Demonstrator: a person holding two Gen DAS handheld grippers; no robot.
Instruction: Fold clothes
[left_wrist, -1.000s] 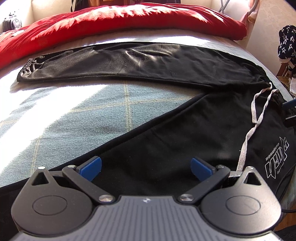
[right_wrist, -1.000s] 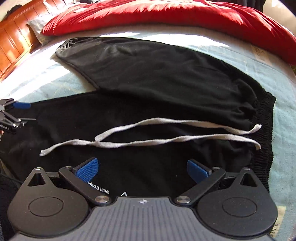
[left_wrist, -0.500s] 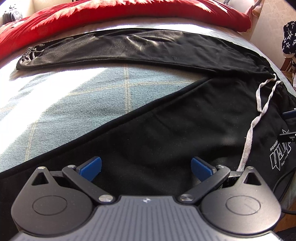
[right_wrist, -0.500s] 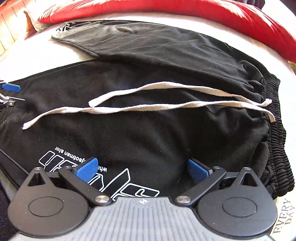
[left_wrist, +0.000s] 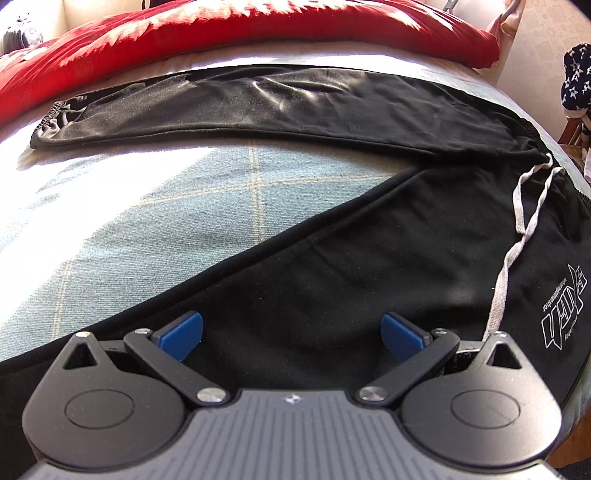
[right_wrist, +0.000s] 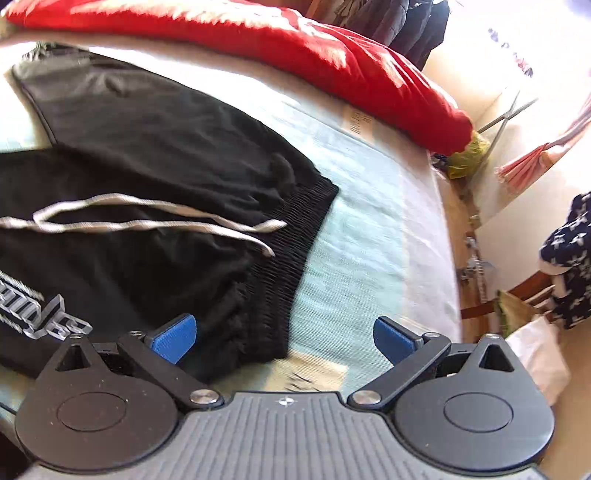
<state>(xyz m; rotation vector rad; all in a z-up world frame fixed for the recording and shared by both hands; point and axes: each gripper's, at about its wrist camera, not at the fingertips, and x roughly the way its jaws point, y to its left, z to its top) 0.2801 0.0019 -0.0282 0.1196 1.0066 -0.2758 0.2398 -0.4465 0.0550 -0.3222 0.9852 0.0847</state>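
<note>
The black sweatpants (left_wrist: 332, 266) lay spread on the pale blue checked bedspread (left_wrist: 147, 206), legs splayed in a V, and the left gripper (left_wrist: 291, 334) hung over the nearer leg with its blue-padded fingers (left_wrist: 181, 334) spread wide and nothing between them. The far leg stretched off to the left towards its gathered cuff (left_wrist: 48, 125), just short of a red duvet (left_wrist: 221, 29) bunched along the far edge of the bed. The right gripper (right_wrist: 282, 338) was likewise wide open and empty; its left pad stood over the ribbed elastic waistband (right_wrist: 291, 251), its right pad over bare bedspread (right_wrist: 369, 240) past the waistband's edge, so the corner of the waist lay below and between the fingers. Whether either tool touched the cloth could not be told. The left view alone showed the full run of both legs and the white printed logo (left_wrist: 561, 310) readable on the hip, with the white drawstring (left_wrist: 517, 236) trailing down towards the camera. The right view alone showed the waistband close up, the two drawstring ends (right_wrist: 147, 214) lying flat across the fabric, the blurred edge of the logo (right_wrist: 33, 314), the end of the duvet (right_wrist: 332, 55), and the room beyond the bed's edge: a navy cloth with white stars (right_wrist: 569, 258) draped on a wooden chair, and dark clothes (right_wrist: 406, 22) hanging at the top.
</note>
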